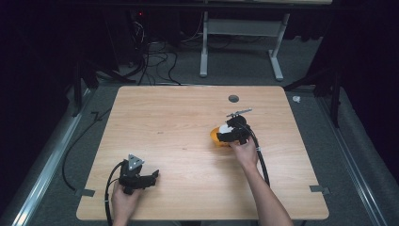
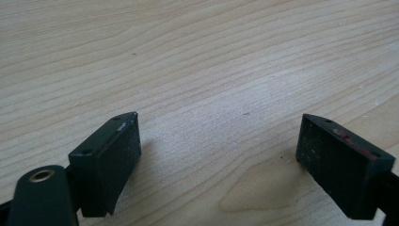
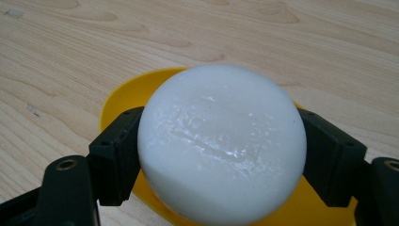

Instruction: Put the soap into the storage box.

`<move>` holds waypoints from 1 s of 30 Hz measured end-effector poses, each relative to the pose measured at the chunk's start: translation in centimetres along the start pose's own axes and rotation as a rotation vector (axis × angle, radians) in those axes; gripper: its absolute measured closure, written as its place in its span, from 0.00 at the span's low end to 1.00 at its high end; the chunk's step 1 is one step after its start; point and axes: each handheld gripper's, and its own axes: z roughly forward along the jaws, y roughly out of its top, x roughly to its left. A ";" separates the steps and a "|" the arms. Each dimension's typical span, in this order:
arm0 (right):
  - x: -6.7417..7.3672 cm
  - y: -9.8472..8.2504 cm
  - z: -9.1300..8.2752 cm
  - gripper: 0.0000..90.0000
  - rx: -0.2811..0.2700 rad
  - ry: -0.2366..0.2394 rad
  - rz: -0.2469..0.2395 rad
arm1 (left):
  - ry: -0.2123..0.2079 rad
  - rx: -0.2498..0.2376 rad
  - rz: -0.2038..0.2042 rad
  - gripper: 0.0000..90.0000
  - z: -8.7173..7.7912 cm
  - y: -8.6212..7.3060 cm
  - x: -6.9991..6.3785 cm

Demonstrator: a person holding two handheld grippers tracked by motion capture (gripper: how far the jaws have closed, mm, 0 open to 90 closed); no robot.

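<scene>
White smooth ball (image 3: 221, 146) held by right gripper (image 3: 221, 155) over yellow dish (image 3: 122, 101), frame centre; thin edge contact, may slip. Left gripper (image 2: 219, 155) wide, empty.

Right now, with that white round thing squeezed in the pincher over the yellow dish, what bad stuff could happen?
The white ball is smooth and rounded, and the right gripper pinches it only at its two sides, so it might squirt out. If it drops, it may miss the yellow dish below and roll across the table. Squeezing harder could dent it; whether it is soft, I cannot tell.
</scene>
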 end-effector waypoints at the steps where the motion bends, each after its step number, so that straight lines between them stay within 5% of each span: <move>1: 0.0 0.0 0.1 0.27 0.003 0.000 0.003 | 0.000 0.000 0.000 0.16 0.0 0.0 0.0; 12: -0.5 -0.6 0.7 0.27 0.021 -0.005 0.031 | 0.000 0.000 -0.001 0.16 0.0 0.0 0.0; 30: -0.8 -0.6 -1.8 0.27 -0.081 -0.001 0.012 | 0.000 0.000 0.000 0.16 0.0 0.0 0.0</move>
